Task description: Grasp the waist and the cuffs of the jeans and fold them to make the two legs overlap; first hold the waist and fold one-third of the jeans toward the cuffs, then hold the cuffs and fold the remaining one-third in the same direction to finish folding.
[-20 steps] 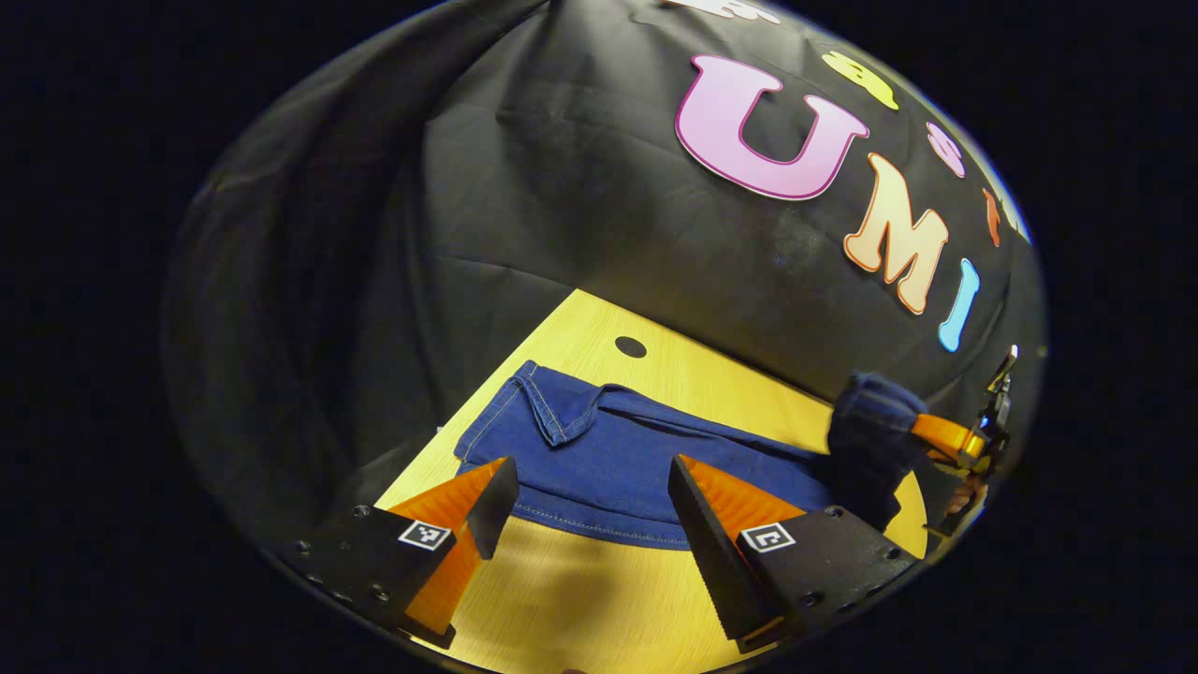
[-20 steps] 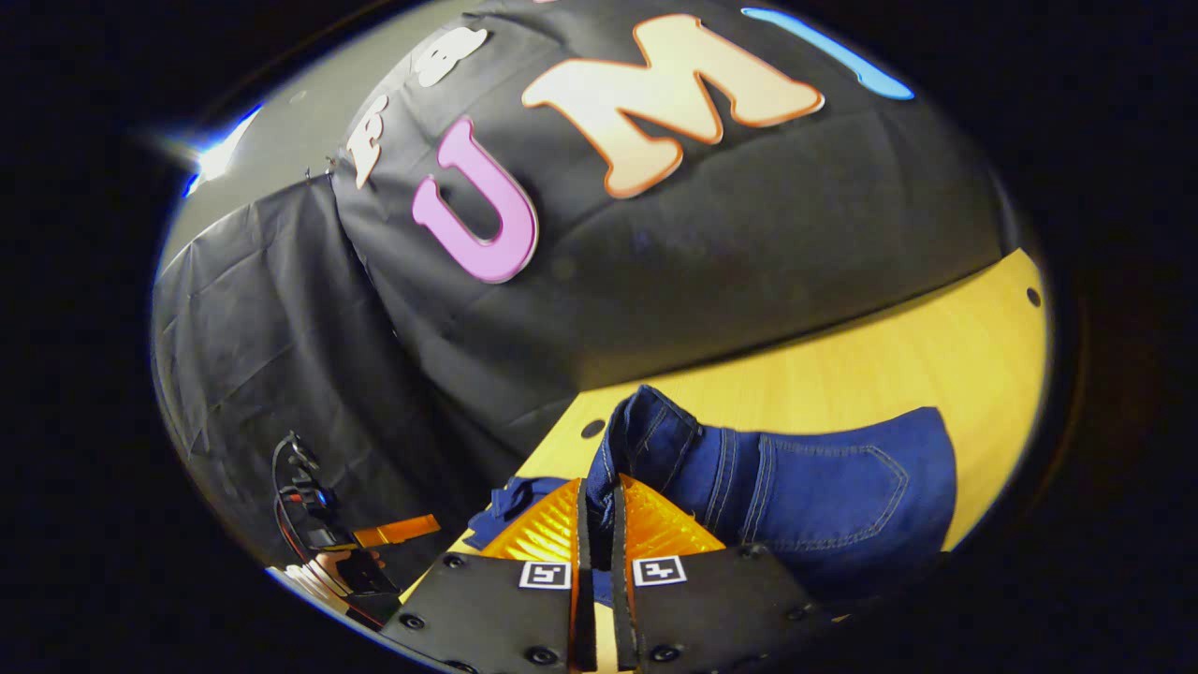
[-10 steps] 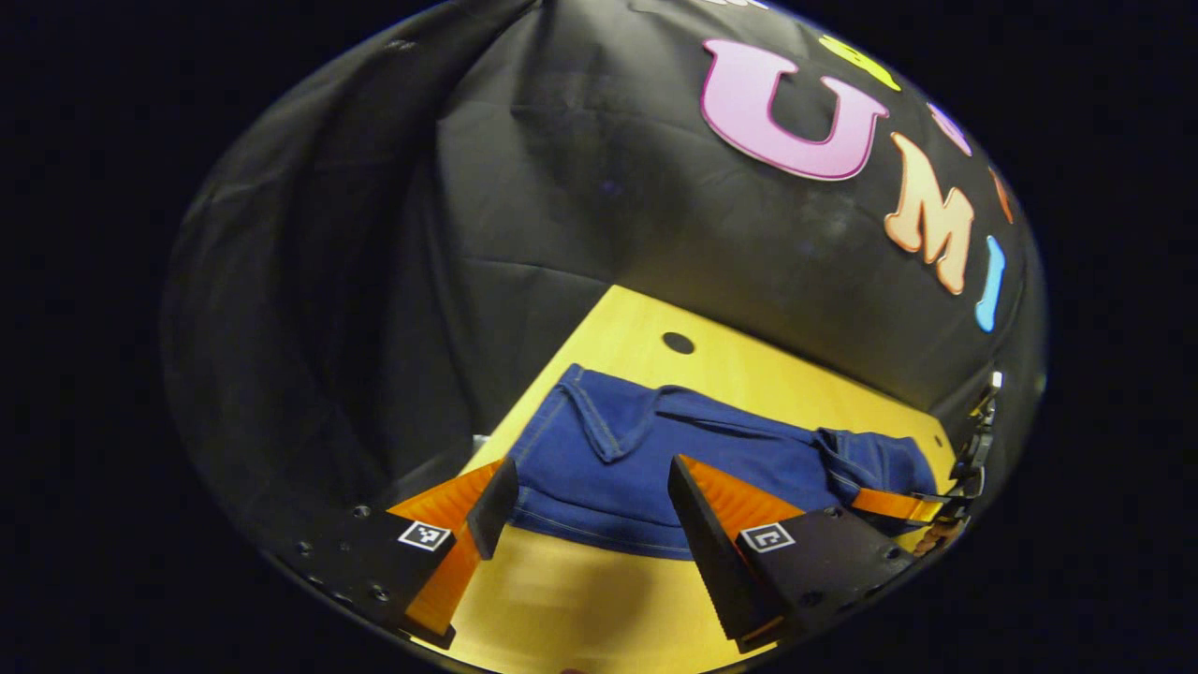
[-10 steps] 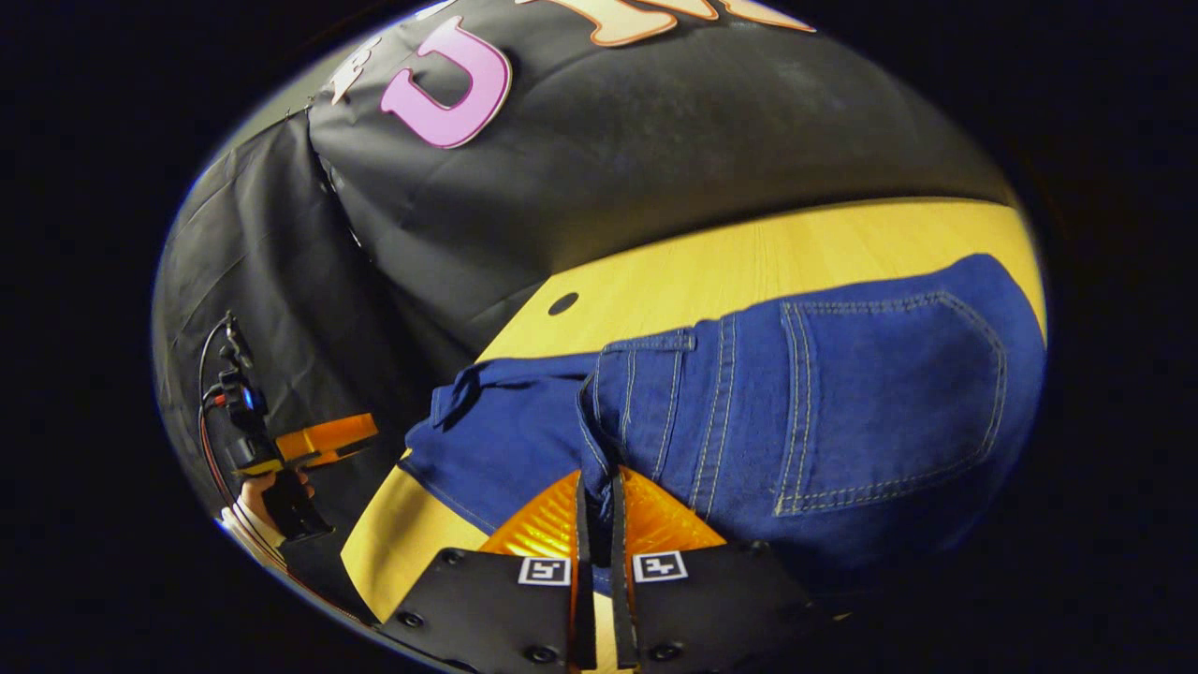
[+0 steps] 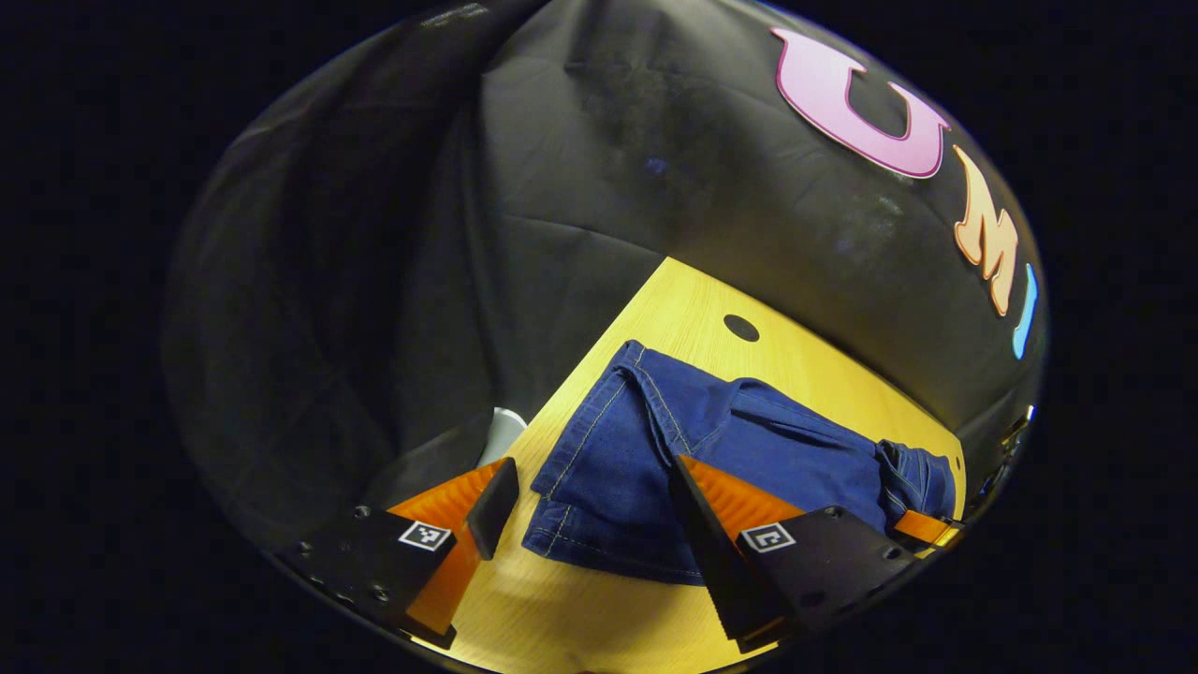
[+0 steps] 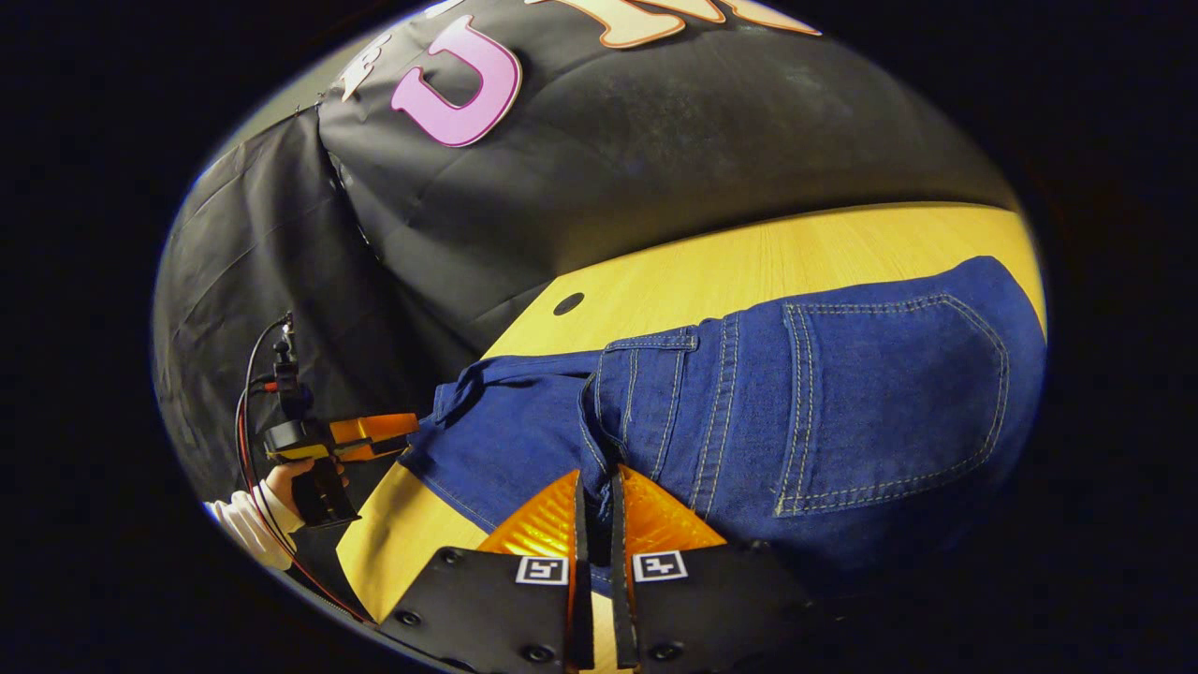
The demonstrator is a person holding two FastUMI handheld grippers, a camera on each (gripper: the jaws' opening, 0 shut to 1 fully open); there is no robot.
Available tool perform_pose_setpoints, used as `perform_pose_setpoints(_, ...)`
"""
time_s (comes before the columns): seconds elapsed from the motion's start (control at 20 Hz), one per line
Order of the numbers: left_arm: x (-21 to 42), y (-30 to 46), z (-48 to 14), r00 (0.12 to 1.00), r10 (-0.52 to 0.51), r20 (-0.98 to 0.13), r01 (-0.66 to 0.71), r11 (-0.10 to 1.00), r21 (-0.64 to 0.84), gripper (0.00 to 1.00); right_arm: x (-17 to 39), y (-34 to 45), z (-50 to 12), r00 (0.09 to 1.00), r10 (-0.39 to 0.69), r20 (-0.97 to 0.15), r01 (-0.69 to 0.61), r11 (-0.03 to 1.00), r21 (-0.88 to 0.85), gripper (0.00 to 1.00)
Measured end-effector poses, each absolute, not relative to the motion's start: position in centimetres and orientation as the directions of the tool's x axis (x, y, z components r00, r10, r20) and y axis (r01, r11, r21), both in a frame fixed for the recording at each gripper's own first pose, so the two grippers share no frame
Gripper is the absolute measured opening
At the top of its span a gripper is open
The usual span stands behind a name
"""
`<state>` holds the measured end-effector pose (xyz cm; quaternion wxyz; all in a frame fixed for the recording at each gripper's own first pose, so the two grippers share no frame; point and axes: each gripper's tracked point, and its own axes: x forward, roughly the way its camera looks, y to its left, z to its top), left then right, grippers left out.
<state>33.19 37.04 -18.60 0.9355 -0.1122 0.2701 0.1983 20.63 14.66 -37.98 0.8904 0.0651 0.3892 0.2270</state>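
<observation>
Right gripper view puts the right gripper [image 6: 595,487] at bottom centre, its two fingers drawn nearly together with a fold of denim at the waist end of the jeans [image 6: 749,412] pinched between them. The back pocket [image 6: 889,393] lies flat at centre right, and the wooden table [image 6: 796,253] shows as a bare band above the garment. At lower left of that frame the left gripper [image 6: 384,432] sits just off the table edge, held by a hand [image 6: 285,479], its tip near the blue fabric at the cuff end.

Left gripper view shows the left gripper [image 5: 590,510] with its fingers spread apart and nothing between them; the jeans [image 5: 711,449] lie on the table [image 5: 580,618] from centre toward the lower right, and one corner of the folded stack lies in the gap ahead of the fingers.

Judging from the layout, the waist third looks laid over, so the cuff fold appears next. To do it well, the left gripper should slide low along the tabletop so one finger goes under every layer of the cuffs before closing. The right gripper would best let go only once the waist lies flat. Lift the cuffs just high enough to clear the stack, then lay them squarely on top.
</observation>
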Motion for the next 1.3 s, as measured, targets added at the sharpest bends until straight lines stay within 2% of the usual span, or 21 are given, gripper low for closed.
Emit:
perform_pose_setpoints(0.15, 33.7, 36.9, -19.1, 0.772, 0.309, -0.555, -0.424, 0.901, -0.089, 0.96, 20.7, 14.4, -37.9, 0.597, 0.457, -0.660, -0.357, 0.887, 0.292, 0.14)
perform_pose_setpoints(0.25, 33.9, 37.0, -19.6, 0.762, 0.321, -0.562, -0.422, 0.905, -0.055, 0.94, 20.7, 14.4, -38.1, 0.585, 0.485, -0.650, -0.354, 0.874, 0.333, 0.21)
perform_pose_setpoints(0.35, 34.0, 37.1, -19.9, 0.751, 0.327, -0.573, -0.411, 0.912, -0.018, 0.92, 20.8, 14.8, -38.1, 0.556, 0.543, -0.629, -0.343, 0.840, 0.421, 0.41)
perform_pose_setpoints(0.5, 33.8, 37.3, -19.7, 0.749, 0.334, -0.572, -0.407, 0.913, 0.000, 0.87, 21.1, 14.3, -36.4, 0.573, 0.525, -0.629, -0.335, 0.851, 0.405, 0.96)
perform_pose_setpoints(0.6, 33.7, 37.6, -19.7, 0.754, 0.340, -0.562, -0.423, 0.906, -0.019, 0.80, 21.2, 14.0, -35.7, 0.600, 0.509, -0.618, -0.330, 0.860, 0.389, 0.98)
perform_pose_setpoints(0.65, 33.6, 37.7, -19.7, 0.760, 0.340, -0.553, -0.422, 0.906, -0.023, 0.60, 21.3, 13.8, -34.0, 0.624, 0.504, -0.597, -0.314, 0.862, 0.399, 0.94)
perform_pose_setpoints(0.7, 33.5, 37.8, -19.8, 0.755, 0.349, -0.555, -0.430, 0.903, -0.017, 0.64, 21.9, 13.2, -32.7, 0.648, 0.494, -0.580, -0.293, 0.864, 0.409, 0.98)
perform_pose_setpoints(0.75, 33.2, 38.1, -19.7, 0.752, 0.359, -0.553, -0.439, 0.899, -0.014, 0.50, 22.3, 12.2, -31.3, 0.670, 0.480, -0.565, -0.273, 0.868, 0.414, 0.94)
perform_pose_setpoints(0.8, 33.5, 38.1, -20.0, 0.758, 0.357, -0.546, -0.437, 0.899, -0.017, 0.46, 22.8, 11.1, -30.1, 0.694, 0.461, -0.553, -0.252, 0.875, 0.413, 0.98)
perform_pose_setpoints(0.85, 33.4, 37.9, -20.0, 0.758, 0.357, -0.546, -0.438, 0.899, -0.022, 0.36, 23.2, 10.0, -29.1, 0.717, 0.439, -0.542, -0.232, 0.883, 0.407, 0.98)
perform_pose_setpoints(0.9, 33.6, 37.7, -20.0, 0.764, 0.347, -0.544, -0.433, 0.901, -0.034, 0.33, 23.7, 8.8, -28.2, 0.739, 0.415, -0.530, -0.214, 0.891, 0.400, 0.98)
perform_pose_setpoints(0.95, 33.6, 37.3, -19.9, 0.767, 0.344, -0.542, -0.439, 0.897, -0.052, 0.27, 24.1, 7.6, -27.2, 0.760, 0.391, -0.520, -0.197, 0.900, 0.389, 0.94)
perform_pose_setpoints(1.0, 33.9, 37.3, -19.9, 0.771, 0.340, -0.538, -0.440, 0.896, -0.064, 0.22, 24.5, 6.4, -26.6, 0.778, 0.365, -0.511, -0.181, 0.910, 0.374, 0.98)
perform_pose_setpoints(1.05, 34.0, 37.1, -19.8, 0.777, 0.332, -0.534, -0.439, 0.895, -0.082, 0.12, 24.6, 5.3, -25.9, 0.792, 0.342, -0.505, -0.167, 0.918, 0.360, 0.98)
perform_pose_setpoints(1.15, 34.2, 36.6, -19.9, 0.795, 0.292, -0.531, -0.435, 0.885, -0.166, 0.03, 24.7, 3.8, -24.5, 0.814, 0.312, -0.489, -0.145, 0.926, 0.349, 0.98)
perform_pose_setpoints(1.2, 34.4, 36.3, -19.6, 0.807, 0.265, -0.527, -0.434, 0.872, -0.227, 0.01, 24.6, 3.4, -24.0, 0.821, 0.304, -0.484, -0.136, 0.927, 0.351, 0.94)
perform_pose_setpoints(1.25, 34.4, 36.4, -19.4, 0.815, 0.252, -0.522, -0.443, 0.852, -0.278, 0.00, 24.3, 3.0, -23.5, 0.823, 0.296, -0.486, -0.127, 0.928, 0.350, 0.98)
perform_pose_setpoints(1.3, 34.4, 36.2, -19.2, 0.818, 0.245, -0.520, -0.449, 0.837, -0.313, 0.00, 24.3, 2.7, -23.3, 0.824, 0.289, -0.487, -0.122, 0.930, 0.346, 0.98)
